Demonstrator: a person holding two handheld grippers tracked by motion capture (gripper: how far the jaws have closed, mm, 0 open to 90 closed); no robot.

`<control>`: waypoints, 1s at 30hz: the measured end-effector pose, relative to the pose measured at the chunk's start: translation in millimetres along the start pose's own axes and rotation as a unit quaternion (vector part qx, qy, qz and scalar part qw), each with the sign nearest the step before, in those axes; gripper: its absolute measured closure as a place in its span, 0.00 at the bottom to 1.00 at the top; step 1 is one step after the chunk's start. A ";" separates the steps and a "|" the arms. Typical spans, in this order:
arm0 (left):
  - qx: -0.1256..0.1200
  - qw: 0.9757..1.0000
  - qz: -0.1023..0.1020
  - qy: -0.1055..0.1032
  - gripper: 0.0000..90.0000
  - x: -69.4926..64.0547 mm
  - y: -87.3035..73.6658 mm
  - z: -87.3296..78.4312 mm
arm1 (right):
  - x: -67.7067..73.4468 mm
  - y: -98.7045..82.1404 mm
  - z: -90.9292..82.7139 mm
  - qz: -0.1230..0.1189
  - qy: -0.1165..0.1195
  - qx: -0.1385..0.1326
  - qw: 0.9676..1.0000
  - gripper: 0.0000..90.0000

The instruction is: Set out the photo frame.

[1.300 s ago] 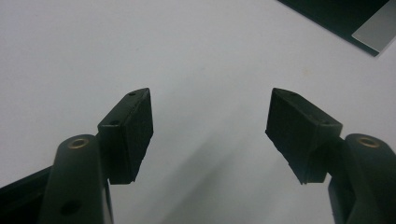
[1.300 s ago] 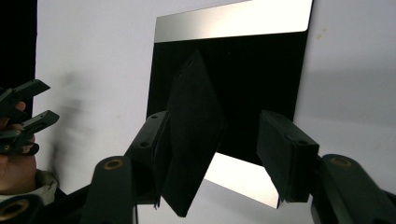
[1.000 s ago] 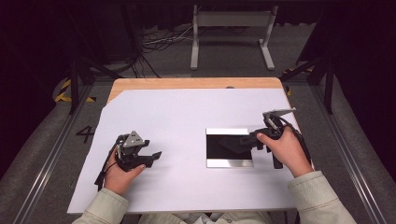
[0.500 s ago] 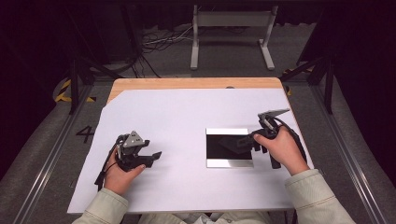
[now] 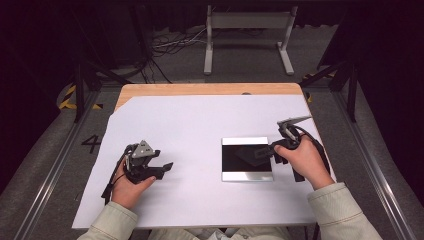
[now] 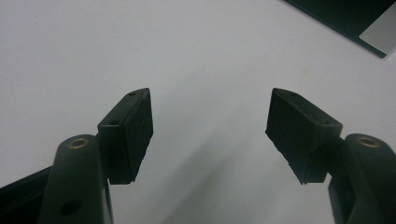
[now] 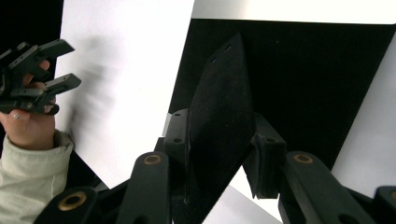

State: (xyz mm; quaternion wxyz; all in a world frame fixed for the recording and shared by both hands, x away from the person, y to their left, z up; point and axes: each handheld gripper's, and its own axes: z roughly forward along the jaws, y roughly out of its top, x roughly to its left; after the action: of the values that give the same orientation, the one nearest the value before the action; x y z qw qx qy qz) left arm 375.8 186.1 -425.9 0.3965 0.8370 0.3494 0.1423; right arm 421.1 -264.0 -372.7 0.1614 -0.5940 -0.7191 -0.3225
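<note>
A black pad (image 7: 219, 121) was being gripped over the mirror-like tray (image 5: 247, 175).
It was clamped upright by the right gripper (image 5: 267, 150), whose jaws had just been closing; lifting seemed due next. The left gripper (image 6: 210, 130) was held open, apart.

tray (image 5: 247, 175) on table (image 5: 200, 115), right half | left tongs (image 5: 167, 166) left of tray
</note>
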 end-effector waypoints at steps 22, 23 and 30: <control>-0.001 1.000 0.000 0.001 0.36 -1.0 0.3 -0.1 | 22.7 -16.6 -17.3 -0.117 0.071 0.027 0.990 0.97; -0.001 1.000 0.000 0.001 0.36 -1.0 0.2 -0.1 | 23.4 -17.5 -17.4 -0.121 0.072 0.024 0.990 0.97; -0.002 1.000 0.000 0.003 0.36 -0.8 0.2 0.1 | 26.8 -20.1 -17.7 -0.136 0.075 0.014 0.988 0.97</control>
State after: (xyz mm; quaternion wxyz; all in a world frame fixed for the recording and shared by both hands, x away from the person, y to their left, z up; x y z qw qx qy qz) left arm 375.4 185.3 -425.8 0.3969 0.8360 0.3500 0.1451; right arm 392.6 -257.3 -348.6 0.1781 -0.4628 -0.7834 -0.3748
